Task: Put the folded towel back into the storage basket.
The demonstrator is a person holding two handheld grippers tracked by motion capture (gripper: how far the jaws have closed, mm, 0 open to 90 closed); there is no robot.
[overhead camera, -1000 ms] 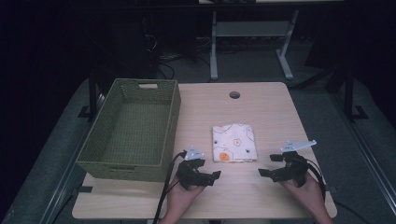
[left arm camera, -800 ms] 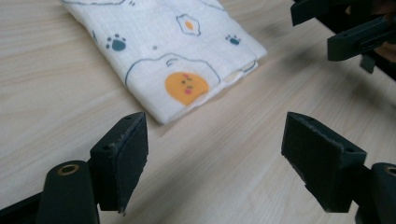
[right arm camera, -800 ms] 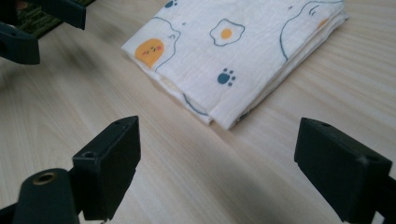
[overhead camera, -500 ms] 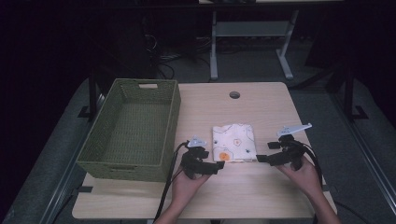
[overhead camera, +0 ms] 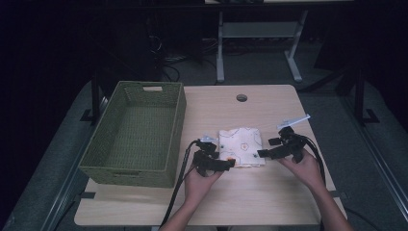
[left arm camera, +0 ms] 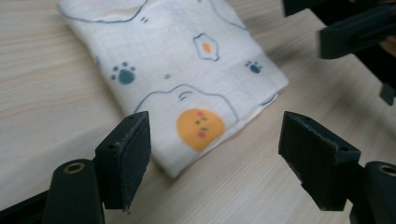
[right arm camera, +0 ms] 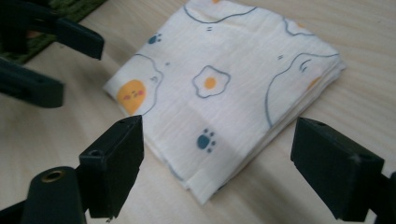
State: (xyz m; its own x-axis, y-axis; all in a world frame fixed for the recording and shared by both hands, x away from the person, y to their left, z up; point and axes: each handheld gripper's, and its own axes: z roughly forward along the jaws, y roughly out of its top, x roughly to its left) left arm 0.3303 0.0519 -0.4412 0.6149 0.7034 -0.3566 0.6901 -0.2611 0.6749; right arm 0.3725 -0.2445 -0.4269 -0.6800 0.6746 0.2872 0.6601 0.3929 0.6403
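Both of my grippers have advanced from the near edge of the surface toward the cloth over the past second. My left gripper (overhead camera: 226, 164) now sits just beside the cloth's near left corner, jaws spread wide apart and holding nothing; in the left gripper view that corner lies between the two black pads (left arm camera: 128, 156), not touching either. My right gripper (overhead camera: 262, 153) is at the cloth's near right corner, likewise spread and empty, with the corner lying between its pads (right arm camera: 116, 161) in the right gripper view. The folded white cloth printed with fried eggs, paw prints and orange faces (overhead camera: 241, 147) lies flat in several layers near the middle of the light wooden surface (overhead camera: 269, 197). To its left, apart from it, stands the green woven rectangular basket (overhead camera: 178, 108), along the surface's left edge. A round cable hole (overhead camera: 241, 97) is near the far edge.
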